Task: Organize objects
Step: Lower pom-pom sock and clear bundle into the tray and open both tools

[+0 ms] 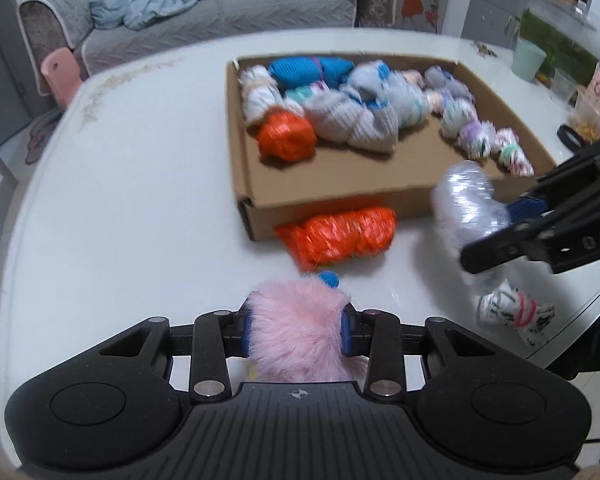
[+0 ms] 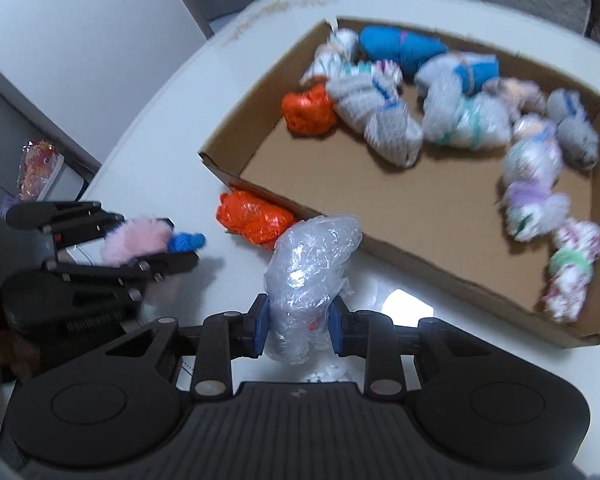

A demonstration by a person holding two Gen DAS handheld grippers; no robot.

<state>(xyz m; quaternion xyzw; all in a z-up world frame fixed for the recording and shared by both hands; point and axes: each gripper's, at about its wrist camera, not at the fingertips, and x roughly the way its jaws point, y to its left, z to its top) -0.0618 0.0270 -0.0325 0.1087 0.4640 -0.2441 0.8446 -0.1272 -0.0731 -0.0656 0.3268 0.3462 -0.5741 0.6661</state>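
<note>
**Two bundles are being held, both just in front of the open box**

Two grippers are each clenching one bundle. In the left wrist view, the left gripper (image 1: 296, 332) is grasping a fluffy pink fur bundle with a blue knitted tip (image 1: 300, 326). The shallow brown cardboard box (image 1: 340, 212) is lying ahead of it and a little to the right, with its near wall facing the fingers. One crinkled orange foil bundle (image 1: 336, 236) is resting on the white table (image 1: 120, 200), touching that near wall, between the claw and the box. One white printed bundle with a pink band (image 1: 516, 316) is lying at the right, near the table edge.

In the right wrist view, the right gripper (image 2: 300, 330) is grasping a clear crumpled plastic bundle (image 2: 312, 260), whose long axis is pointing toward the box wall. This hand is the nearer one. Inside the box I am counting about ten bundles; blur is making the exact number uncertain.
</note>
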